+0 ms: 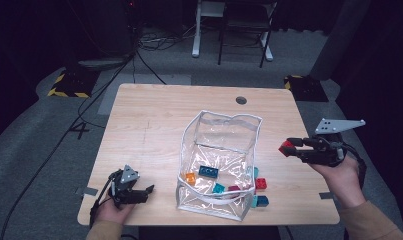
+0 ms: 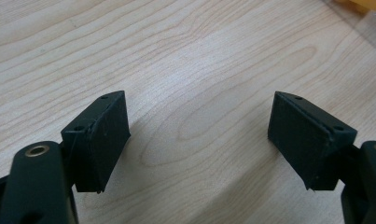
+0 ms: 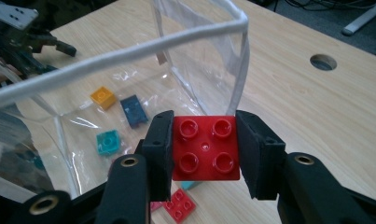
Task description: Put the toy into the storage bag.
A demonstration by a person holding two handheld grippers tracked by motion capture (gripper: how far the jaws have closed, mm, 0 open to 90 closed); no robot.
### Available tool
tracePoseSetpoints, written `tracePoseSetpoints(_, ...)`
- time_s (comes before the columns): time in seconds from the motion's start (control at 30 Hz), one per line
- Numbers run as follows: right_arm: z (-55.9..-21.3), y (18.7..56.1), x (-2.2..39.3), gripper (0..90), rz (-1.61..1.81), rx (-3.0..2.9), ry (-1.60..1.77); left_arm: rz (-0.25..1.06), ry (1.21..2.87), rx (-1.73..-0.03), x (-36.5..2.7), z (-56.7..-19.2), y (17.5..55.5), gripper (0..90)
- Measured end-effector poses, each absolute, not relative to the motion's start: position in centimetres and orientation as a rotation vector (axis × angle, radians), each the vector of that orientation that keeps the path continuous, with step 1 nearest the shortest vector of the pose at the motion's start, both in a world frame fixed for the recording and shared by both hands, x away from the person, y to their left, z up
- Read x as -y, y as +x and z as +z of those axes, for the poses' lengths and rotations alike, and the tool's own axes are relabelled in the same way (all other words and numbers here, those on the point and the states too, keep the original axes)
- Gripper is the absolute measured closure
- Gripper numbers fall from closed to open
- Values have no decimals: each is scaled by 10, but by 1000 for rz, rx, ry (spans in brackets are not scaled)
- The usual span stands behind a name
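My right gripper (image 1: 289, 147) is shut on a red four-stud brick (image 3: 205, 147), held in the air just right of the clear plastic bag (image 1: 254, 131) and above the table. In the right gripper view the brick sits squarely between both pads, level with the bag's white rim (image 3: 129, 53). Inside the bag lie an orange brick (image 1: 190, 177), a dark blue brick (image 1: 208, 171) and a teal brick (image 1: 218, 188). My left gripper (image 1: 148, 192) rests low at the table's front left, open, with bare wood between its pads (image 2: 106, 140).
More bricks lie on the table by the bag's right side: a red one (image 1: 261, 183), a teal and blue pair (image 1: 260, 201). A cable hole (image 1: 241, 100) sits near the table's far edge. Chair and desk legs stand beyond the table.
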State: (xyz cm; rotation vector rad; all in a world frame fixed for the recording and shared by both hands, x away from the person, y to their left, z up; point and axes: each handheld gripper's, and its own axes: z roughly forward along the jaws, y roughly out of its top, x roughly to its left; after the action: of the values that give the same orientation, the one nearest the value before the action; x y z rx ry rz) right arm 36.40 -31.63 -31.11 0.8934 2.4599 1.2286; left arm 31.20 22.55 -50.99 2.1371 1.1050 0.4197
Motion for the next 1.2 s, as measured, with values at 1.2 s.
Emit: tracePoseSetpoints(1.2,-254,386,202,595,1352,-2537,659,417,2141,-1100,-226,-510,312,204)
